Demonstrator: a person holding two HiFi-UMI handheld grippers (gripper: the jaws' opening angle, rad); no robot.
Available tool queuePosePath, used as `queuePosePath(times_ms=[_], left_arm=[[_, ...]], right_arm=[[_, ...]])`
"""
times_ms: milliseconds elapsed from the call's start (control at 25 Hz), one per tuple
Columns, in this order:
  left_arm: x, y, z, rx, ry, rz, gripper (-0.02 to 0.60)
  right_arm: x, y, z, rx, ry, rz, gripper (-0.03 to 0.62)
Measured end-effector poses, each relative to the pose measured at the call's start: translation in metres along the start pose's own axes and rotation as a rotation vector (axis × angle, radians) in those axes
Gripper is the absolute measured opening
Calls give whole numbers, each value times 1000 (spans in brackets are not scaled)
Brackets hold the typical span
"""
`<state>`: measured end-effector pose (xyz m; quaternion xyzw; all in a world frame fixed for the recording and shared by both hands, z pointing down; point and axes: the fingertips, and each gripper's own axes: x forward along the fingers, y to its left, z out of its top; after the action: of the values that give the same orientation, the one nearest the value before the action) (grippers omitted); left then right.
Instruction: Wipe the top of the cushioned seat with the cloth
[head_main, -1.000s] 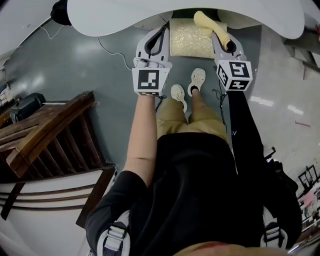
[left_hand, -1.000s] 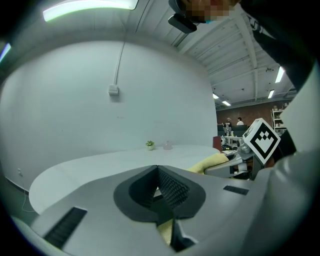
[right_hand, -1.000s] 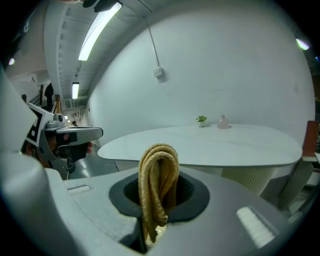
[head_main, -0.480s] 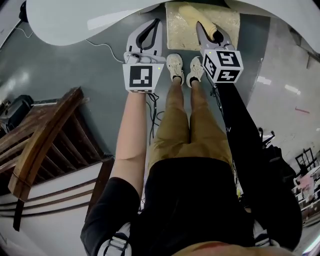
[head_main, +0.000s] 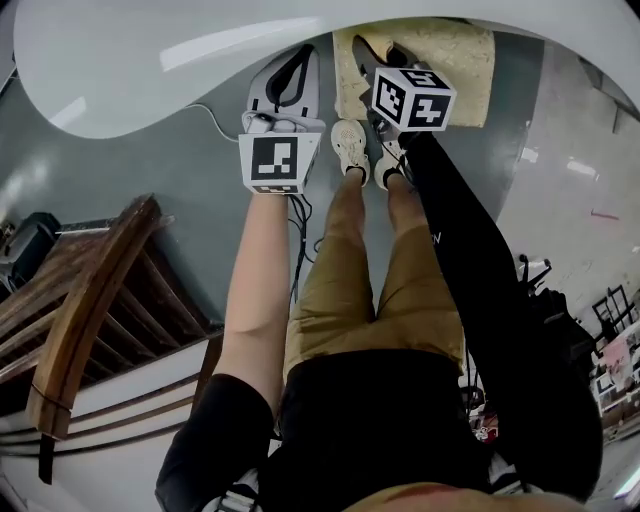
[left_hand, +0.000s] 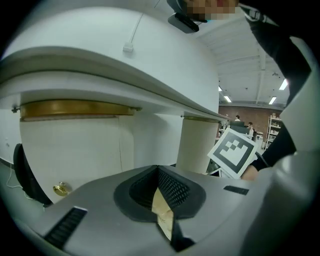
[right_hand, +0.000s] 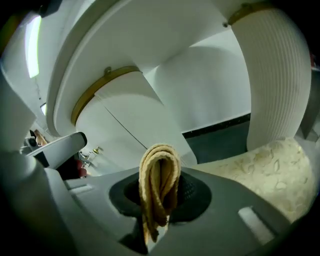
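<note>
Far centre, over cushioned seat (head_main: 455, 60), right gripper (head_main: 378, 52) pinches folded cloth (right_hand: 159, 175). Left gripper (head_main: 303, 55) just left, jaws together, empty. Approach step prob.; next needs cloth pressed flat on seat top.

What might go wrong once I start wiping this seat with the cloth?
The cloth sits as a narrow folded loop in the right claw, so the hard claw itself may drag on the seat instead of fabric. The white tabletop overhangs the seat, so the claw could knock its edge on forward strokes.
</note>
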<state>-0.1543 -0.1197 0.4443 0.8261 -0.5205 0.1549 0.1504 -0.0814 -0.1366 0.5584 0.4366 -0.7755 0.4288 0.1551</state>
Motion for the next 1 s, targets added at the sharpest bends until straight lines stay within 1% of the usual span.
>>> queuePosePath(times_ms=[40,120,240,360,560,720,840,1000], left_arm=[[3,2,-2,-4,-1,1,8],[8,5,-8,-10,0,2,8],[13,7,-18,-26,13,2,8],[16,9,-27,-50,23,6,8],[23,10,-33,-52,33,13,8],[32,2,-28,-44,37,7,8],[40,-10,-24,-41,34,-5,7],[54,-30,-17,-30,35,-22,7]], right_arm=[[10,2,-4,31,10,10,55],[30,1,-13,70,46,-1,55],[54,-10,-29,107,115,-52,55],[62,-24,-36,105,144,-101,55],[54,-49,-37,112,138,-149,55],[37,-71,-28,107,127,-175,55],[19,-97,-22,110,119,-213,55],[-8,-141,-11,116,103,-268,55]])
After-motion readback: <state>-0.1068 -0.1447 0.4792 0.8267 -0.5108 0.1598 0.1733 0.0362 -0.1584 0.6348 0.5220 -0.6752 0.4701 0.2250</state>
